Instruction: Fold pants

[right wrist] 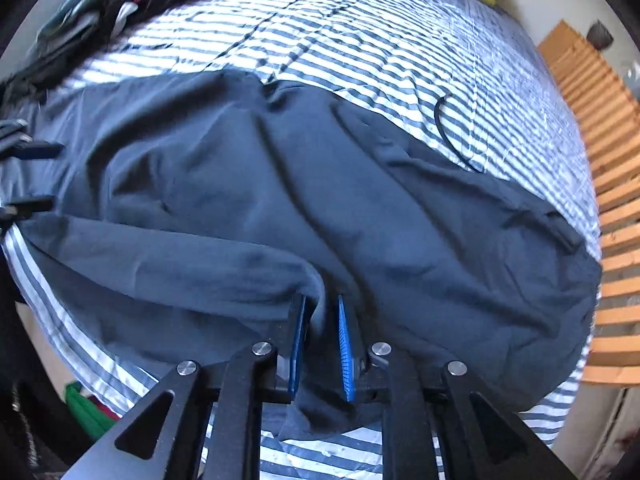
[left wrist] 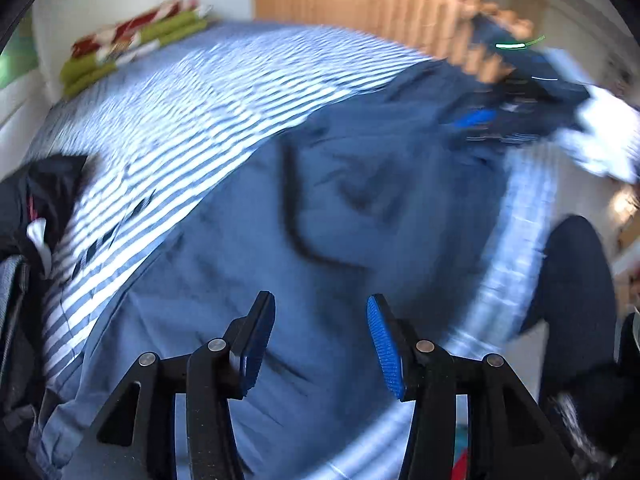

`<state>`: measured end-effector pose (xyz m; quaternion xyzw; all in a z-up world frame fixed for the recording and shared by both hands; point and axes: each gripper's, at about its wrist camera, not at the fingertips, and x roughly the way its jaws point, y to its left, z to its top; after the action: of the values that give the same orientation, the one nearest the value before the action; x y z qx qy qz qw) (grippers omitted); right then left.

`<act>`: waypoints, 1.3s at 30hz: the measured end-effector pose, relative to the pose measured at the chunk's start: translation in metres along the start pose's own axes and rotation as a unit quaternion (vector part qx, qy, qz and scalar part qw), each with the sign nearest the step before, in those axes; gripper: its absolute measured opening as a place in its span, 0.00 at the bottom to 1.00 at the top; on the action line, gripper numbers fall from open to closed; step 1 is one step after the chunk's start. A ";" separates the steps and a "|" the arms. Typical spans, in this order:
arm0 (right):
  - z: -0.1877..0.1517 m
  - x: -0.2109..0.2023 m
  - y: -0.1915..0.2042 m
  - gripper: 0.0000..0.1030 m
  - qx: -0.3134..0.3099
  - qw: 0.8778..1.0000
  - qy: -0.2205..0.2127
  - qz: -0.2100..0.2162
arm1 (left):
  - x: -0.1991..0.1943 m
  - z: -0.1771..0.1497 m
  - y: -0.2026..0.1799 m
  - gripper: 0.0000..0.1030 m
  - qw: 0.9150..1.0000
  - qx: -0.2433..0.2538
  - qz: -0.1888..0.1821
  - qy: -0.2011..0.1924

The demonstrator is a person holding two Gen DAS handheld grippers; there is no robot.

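Dark blue-grey pants (right wrist: pixel 280 184) lie spread and creased on a bed with a blue-and-white striped cover (right wrist: pixel 360 40). My right gripper (right wrist: pixel 322 312) points down at the near edge of the pants. Its jaws stand a narrow gap apart, with a fold of the fabric lying loosely between the blue pads. My left gripper (left wrist: pixel 320 316) hovers open over the pants (left wrist: pixel 320 216) with nothing between its fingers. From the right wrist view, the left gripper (right wrist: pixel 34 176) shows at the far left end of the pants. The right gripper (left wrist: pixel 492 128) appears blurred at the upper right of the left wrist view.
A wooden slatted board (right wrist: pixel 612 200) borders the bed on the right. Green and red-white cushions (left wrist: pixel 132 44) lie at the far end. A pile of dark clothes (right wrist: pixel 100 12) sits on the bed's far left corner. A person's dark trouser leg (left wrist: pixel 572 300) stands beside the bed.
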<state>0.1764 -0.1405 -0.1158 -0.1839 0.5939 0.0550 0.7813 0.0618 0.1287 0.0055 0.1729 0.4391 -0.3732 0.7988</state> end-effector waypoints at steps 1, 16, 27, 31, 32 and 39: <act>0.001 0.002 -0.001 0.14 0.004 1.000 0.004 0.002 | -0.006 -0.003 -0.010 0.50 1.000 0.017 0.001 -0.002; -0.018 -0.029 -0.016 0.32 0.043 0.999 -0.027 -0.001 | 0.025 -0.011 -0.038 0.00 0.995 0.089 -0.003 0.036; -0.064 -0.033 0.035 0.42 -0.019 0.994 -0.046 -0.098 | 0.010 -0.005 -0.017 0.00 0.998 0.049 -0.003 0.032; -0.063 -0.013 0.036 0.15 -0.047 0.988 -0.025 -0.144 | 0.005 -0.007 -0.021 0.00 0.998 0.057 -0.008 0.035; -0.068 -0.010 0.031 0.02 -0.049 0.988 -0.008 -0.149 | 0.002 -0.009 -0.022 0.00 0.998 0.057 -0.012 0.038; -0.097 -0.022 0.006 0.02 -0.034 0.995 0.002 -0.095 | 0.009 -0.038 -0.052 0.00 0.990 0.065 -0.088 0.091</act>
<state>0.0796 -0.1662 -0.1180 -0.2665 0.5729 0.0004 0.7751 0.0040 0.1133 -0.0205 0.2185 0.4978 -0.4528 0.7067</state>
